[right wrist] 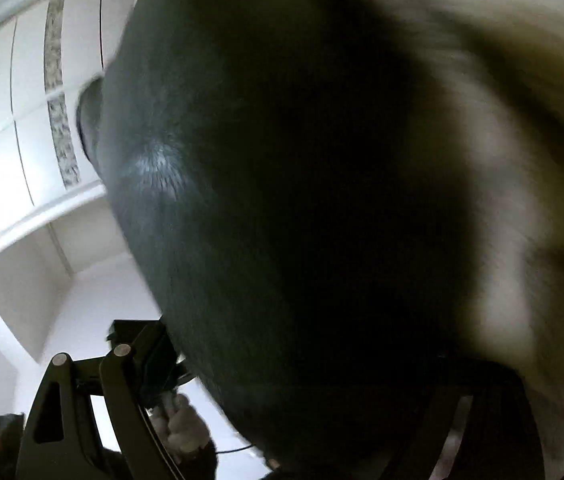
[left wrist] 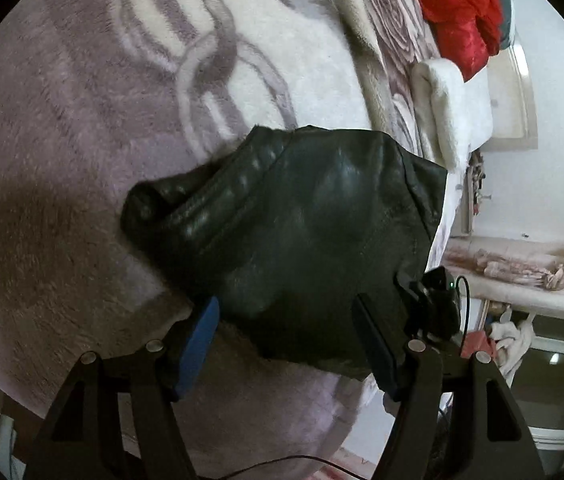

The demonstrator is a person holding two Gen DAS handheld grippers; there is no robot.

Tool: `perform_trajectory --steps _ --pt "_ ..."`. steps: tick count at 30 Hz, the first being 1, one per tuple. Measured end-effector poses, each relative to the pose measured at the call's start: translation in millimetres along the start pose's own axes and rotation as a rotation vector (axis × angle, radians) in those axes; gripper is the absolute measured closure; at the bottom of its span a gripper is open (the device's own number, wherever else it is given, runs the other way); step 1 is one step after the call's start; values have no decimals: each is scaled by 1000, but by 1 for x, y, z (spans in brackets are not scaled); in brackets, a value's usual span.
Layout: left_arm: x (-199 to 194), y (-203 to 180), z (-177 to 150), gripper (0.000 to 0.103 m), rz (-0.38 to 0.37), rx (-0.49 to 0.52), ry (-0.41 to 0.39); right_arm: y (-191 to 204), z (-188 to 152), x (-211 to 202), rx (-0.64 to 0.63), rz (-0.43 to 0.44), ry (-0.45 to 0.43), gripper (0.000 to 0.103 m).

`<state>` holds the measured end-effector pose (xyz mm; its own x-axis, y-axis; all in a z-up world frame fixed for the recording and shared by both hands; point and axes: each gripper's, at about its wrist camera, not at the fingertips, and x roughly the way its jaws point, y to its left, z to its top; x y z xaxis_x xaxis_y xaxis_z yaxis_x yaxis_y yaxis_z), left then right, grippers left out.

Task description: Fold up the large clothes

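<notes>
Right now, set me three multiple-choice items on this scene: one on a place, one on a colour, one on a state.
1. Where does the dark leather jacket lie?
A. On the patterned plush blanket
B. On a bare wooden floor
C. On a hanger

2. What colour is the garment heaped at the far end of the bed?
A. Yellow
B. Red
C. Blue

3. How does the left gripper stand?
A. Shut on the jacket
B. Shut on nothing
C. Open, with the jacket's near edge between its fingers

Answers:
1. A: the left wrist view shows the jacket resting on the mauve and white blanket.
2. B: the heap at top right is bright red.
3. C: the blue-padded fingers stand well apart, and neither pad presses the leather.
</notes>
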<state>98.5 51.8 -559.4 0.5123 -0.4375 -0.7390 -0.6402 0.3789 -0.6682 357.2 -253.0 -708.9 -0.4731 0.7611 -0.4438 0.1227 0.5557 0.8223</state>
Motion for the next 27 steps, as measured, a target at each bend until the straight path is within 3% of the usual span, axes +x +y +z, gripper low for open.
perform_trajectory --steps 3,7,11,14,16,19,22,25,26,27 --pt "15 12 10 36 -42 -53 -27 5 3 6 -13 -20 -8 13" --pt "30 26 23 36 -84 -151 -54 8 0 7 18 -19 -67 28" --pt "6 22 7 36 -107 -170 -67 13 -6 4 45 -4 -86 29" --pt "-9 31 -12 36 -54 -158 -62 7 -5 4 66 35 -54 27" --pt "-1 45 -17 36 -57 -192 -51 4 -4 6 73 50 -39 26" --pt "17 54 -8 36 -106 -244 -92 4 -1 10 62 46 -13 23" --pt "24 38 9 36 -130 -220 -180 4 1 14 56 44 -4 22" --pt "21 17 16 40 -119 -167 -263 10 -4 13 28 26 -55 32" --pt "19 12 17 48 -115 -148 -281 11 -6 12 36 32 -70 35" --pt "16 7 18 66 -99 -130 -297 14 -9 11 36 33 -89 41"
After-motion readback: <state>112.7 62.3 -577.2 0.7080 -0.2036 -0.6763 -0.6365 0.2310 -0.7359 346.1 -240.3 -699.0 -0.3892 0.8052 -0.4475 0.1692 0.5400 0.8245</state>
